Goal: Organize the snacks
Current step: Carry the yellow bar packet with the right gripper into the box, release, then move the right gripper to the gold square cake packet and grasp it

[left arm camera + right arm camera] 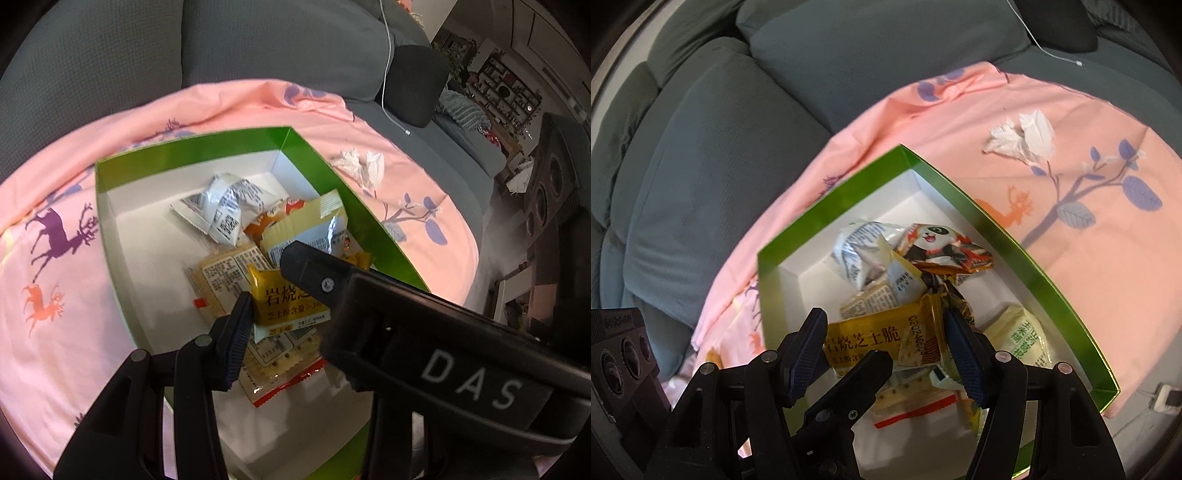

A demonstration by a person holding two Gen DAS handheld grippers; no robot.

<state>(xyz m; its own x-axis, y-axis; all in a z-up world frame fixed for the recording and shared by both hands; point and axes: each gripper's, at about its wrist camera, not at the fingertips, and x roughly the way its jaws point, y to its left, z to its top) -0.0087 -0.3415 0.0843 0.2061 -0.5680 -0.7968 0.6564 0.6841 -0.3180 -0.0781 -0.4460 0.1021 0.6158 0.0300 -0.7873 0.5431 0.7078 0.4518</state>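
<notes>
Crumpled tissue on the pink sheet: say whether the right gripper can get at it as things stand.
Probably not yet. The tissue lies bare beyond the green box, but the right gripper has a yellow packet between its fingers.

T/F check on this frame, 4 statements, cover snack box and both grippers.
1. The green box holds several snack packets. True.
2. The crumpled tissue lies inside the box. False: it lies outside, on the pink sheet.
3. The left gripper has the yellow cheese-crisp packet between its fingers. True.
4. The right gripper hovers over the grey sofa, empty. False: it is over the box, around a yellow packet.
</notes>
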